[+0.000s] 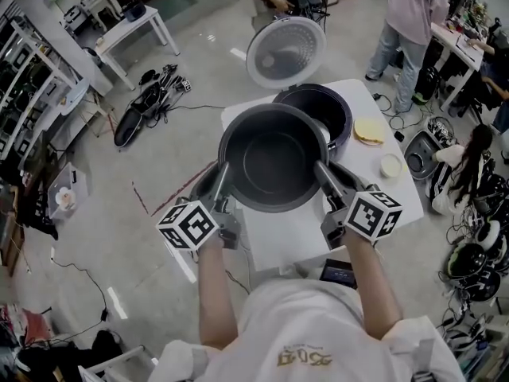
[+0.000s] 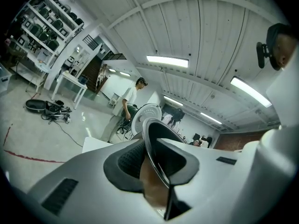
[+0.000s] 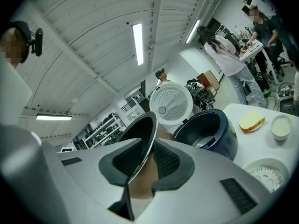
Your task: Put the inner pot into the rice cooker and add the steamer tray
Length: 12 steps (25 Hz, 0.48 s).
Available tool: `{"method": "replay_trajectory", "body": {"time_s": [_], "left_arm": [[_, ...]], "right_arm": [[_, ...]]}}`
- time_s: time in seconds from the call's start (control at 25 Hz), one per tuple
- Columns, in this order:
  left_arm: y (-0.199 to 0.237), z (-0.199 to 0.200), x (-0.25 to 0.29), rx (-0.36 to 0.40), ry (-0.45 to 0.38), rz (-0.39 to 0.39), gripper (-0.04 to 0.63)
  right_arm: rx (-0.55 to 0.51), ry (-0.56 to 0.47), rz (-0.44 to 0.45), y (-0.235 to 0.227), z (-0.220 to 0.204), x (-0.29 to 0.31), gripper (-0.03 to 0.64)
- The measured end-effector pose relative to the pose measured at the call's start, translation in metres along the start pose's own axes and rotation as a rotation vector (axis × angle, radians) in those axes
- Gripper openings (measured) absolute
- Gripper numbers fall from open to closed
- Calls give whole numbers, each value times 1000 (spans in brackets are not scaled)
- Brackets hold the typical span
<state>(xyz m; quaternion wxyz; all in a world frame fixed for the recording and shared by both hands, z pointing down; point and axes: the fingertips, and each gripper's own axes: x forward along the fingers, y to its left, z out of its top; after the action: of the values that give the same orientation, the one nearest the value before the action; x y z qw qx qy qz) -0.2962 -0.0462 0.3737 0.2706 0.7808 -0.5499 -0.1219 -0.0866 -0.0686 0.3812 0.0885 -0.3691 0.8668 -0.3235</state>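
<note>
With the left tool (image 1: 223, 177) and right tool (image 1: 321, 172) each clamped on the inner pot (image 1: 274, 161) rim, the pot should be kept level and centred over the rice cooker (image 1: 332, 108) just ahead of them.

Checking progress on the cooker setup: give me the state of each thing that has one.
inner pot, empty, held up by its rim on both sides.
left claw, shut on the pot's rim.
right claw, shut on the pot's rim.
rice cooker, lid open, no pot inside.
steamer tray, lying on the table, unused.
</note>
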Motion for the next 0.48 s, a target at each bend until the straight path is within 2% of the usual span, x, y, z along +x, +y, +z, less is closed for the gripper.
{"method": "replay_trajectory", "body": {"time_s": [0.48], "left_arm": [[-20, 6, 43, -7, -5, 25, 91]], "right_arm": [[43, 10, 34, -33, 39, 9, 87]]}}
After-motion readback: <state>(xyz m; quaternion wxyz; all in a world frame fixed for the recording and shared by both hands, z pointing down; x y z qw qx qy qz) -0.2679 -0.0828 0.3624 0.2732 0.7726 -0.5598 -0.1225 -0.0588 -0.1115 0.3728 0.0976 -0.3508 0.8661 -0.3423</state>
